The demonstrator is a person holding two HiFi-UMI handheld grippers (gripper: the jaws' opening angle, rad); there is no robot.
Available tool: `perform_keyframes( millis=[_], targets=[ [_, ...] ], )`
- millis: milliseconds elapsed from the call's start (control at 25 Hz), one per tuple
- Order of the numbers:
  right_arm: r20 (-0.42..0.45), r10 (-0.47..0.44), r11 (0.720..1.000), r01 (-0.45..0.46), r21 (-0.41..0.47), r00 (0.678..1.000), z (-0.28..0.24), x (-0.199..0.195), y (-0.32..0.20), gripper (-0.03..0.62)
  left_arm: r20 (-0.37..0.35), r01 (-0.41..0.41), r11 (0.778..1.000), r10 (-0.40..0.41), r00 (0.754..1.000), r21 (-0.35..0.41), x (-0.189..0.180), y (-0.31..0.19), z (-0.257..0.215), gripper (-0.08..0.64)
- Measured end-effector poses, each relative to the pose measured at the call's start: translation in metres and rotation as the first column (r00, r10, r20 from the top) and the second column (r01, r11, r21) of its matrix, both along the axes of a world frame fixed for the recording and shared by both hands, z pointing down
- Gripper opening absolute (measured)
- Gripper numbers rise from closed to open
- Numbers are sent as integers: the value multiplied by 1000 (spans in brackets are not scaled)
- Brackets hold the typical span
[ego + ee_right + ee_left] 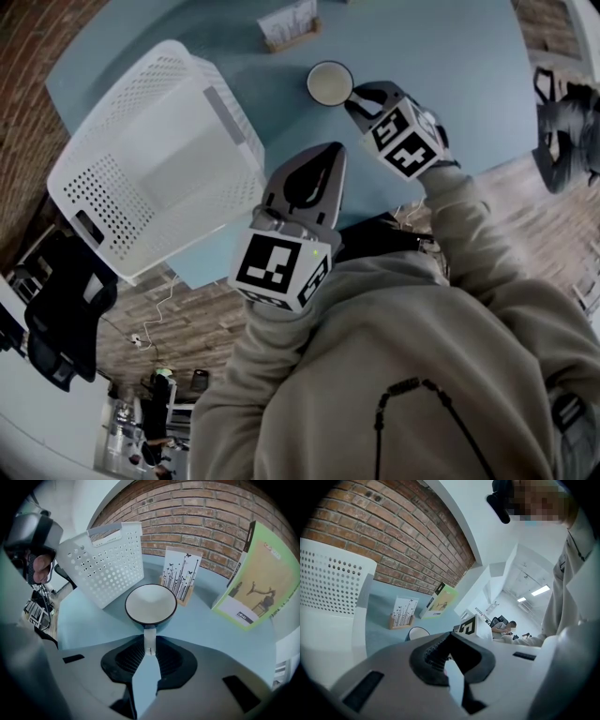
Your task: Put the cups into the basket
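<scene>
Nearest the camera, a beige sleeve (281, 375) ends at the left gripper (328, 155), which hangs over the near edge of the blue tabletop (450, 84) with its marker cube (278, 267) toward the person. Its own view shows the two dark pads drawn together at the tips with nothing between them, and only a sliver of tabletop shows through lower down.

Further in and to the right, the right gripper (357, 101) points steeply down at the tabletop. Its jaws are clenched on the handle (149, 640) of the cup (151, 604); the white handle strip stands squeezed between the ribbed pads.

The cup stands upright on the tabletop, roughly midway along its width and toward the far edge. It is dark on the outside with a dark rim, pale and empty inside, and its handle is turned toward the person. It is outside the basket (150, 169) and apart from it.

The basket, white plastic with perforated walls and a handle slot in its rim, is empty. It takes up the left side of the tabletop, along the left edge.

Beyond the cup, near the far edge, a small wooden stand (180, 576) holds a white card printed with black stems and butterflies. To its right in the right gripper view, a green and white box (258, 578) stands upright, tilted slightly. A brick wall (211, 517) rises behind the table.
</scene>
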State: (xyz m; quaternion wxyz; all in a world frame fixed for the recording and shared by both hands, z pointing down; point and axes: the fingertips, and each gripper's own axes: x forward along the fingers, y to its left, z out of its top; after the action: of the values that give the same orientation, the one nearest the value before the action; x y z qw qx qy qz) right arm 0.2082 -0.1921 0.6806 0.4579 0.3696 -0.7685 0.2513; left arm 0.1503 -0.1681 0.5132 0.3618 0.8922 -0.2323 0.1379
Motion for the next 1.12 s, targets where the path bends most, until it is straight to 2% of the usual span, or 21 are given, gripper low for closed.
perform_keyframes(
  millis=[680,1120],
  targets=[
    [-5,21,1000,-21,1,1000,-16,10,2,78,20,-8,999,7,1000,33,1,-3,-13,-5],
    [4,30,997,-30,65,1000,-67,4,-9,78,30,-12,993,8,1000,114,-9,-7,-50,-5]
  ],
)
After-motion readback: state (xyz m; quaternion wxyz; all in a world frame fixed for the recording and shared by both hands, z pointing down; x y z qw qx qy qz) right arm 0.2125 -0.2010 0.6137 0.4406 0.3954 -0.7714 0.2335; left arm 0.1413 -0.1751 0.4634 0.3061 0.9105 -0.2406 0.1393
